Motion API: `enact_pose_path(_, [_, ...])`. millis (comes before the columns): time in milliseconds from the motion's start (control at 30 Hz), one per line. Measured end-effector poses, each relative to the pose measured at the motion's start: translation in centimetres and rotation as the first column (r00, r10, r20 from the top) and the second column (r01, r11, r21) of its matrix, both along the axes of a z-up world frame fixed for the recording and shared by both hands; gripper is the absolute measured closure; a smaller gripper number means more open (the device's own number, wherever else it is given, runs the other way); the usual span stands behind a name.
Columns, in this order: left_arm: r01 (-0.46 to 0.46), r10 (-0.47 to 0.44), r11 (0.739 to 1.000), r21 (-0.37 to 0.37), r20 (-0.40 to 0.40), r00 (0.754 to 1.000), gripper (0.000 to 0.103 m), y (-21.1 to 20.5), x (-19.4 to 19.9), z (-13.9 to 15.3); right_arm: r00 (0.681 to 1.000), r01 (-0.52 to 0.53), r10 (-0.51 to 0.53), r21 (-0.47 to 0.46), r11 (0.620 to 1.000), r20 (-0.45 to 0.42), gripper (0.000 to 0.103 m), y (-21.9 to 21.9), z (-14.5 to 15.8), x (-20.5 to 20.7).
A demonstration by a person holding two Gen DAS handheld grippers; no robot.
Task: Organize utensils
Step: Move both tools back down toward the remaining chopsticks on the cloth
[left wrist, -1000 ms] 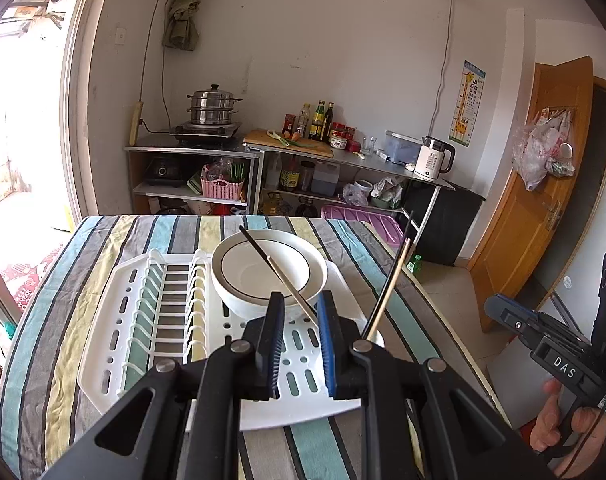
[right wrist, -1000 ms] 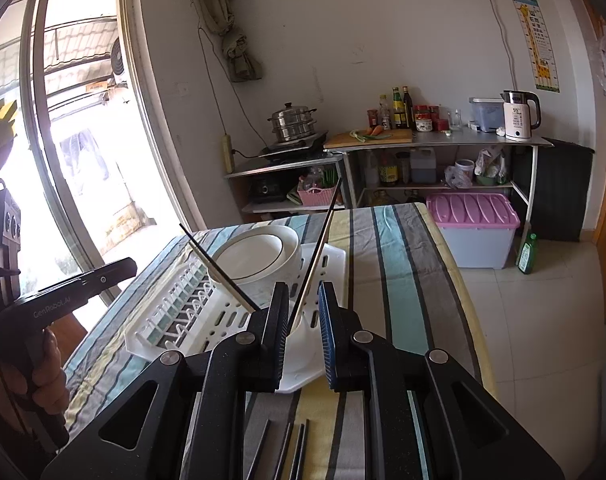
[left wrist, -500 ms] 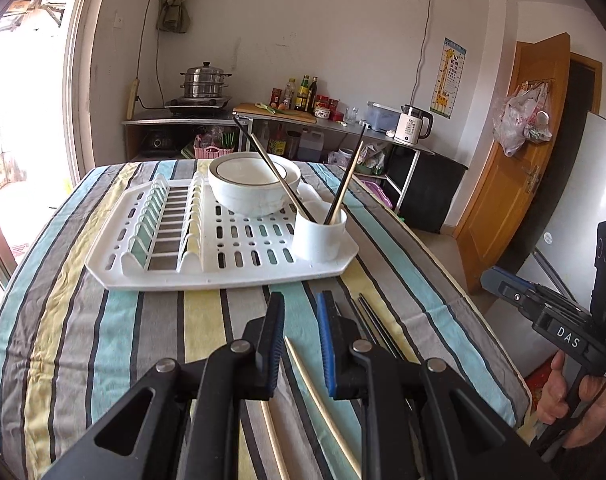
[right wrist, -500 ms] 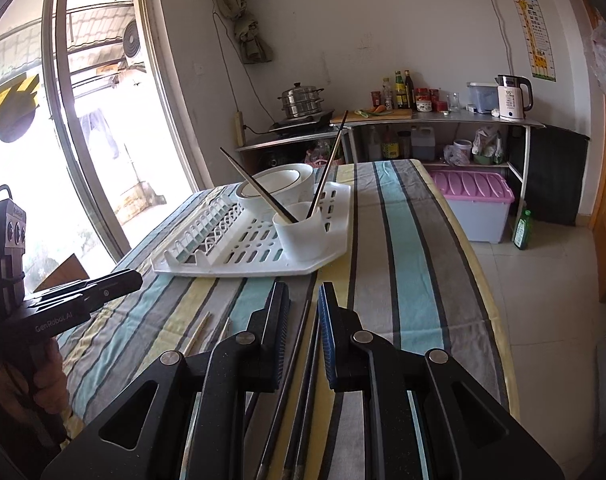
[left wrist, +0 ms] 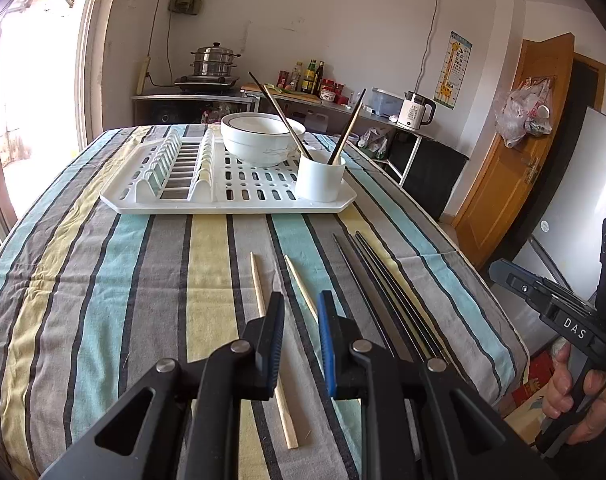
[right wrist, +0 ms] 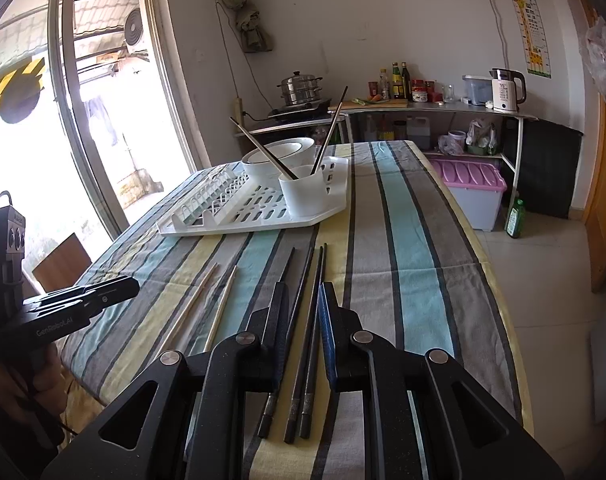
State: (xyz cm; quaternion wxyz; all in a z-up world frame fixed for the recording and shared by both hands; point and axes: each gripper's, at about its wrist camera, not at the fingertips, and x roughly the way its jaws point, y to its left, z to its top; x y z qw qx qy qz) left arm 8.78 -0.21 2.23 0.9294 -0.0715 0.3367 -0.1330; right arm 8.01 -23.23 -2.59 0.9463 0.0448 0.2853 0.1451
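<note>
A white utensil cup stands on the white drying rack and holds two dark chopsticks leaning apart. Two wooden chopsticks and three black chopsticks lie on the striped tablecloth. My left gripper is open and empty above the wooden chopsticks. My right gripper is open and empty above the black chopsticks.
A white bowl sits on the rack behind the cup. The table's right edge drops off near the black chopsticks. A counter with a pot, bottles and a kettle stands at the far wall.
Both grippers have pulled back from the cup and rack toward the table's near end and tilted down. The loose chopsticks on the cloth have come into view below them.
</note>
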Motion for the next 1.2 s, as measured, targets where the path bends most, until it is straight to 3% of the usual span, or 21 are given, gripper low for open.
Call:
enact_pose_path(533, [0.032,-0.031,0.999,0.012,-0.078,0.996,0.082,-2.3,2.9,-1.9,0.997,-0.033,0.031,-0.024,0.999,-0.072,0.087,1.3,-2.2,2.9])
enact_pose_path(1200, [0.002,0.002,1.0,0.017,-0.254,0.967,0.082,-3.9,9.4,-5.4,0.971,-0.092,0.075,-0.064,0.994,-0.228,0.087,4.4,-4.6,11.1])
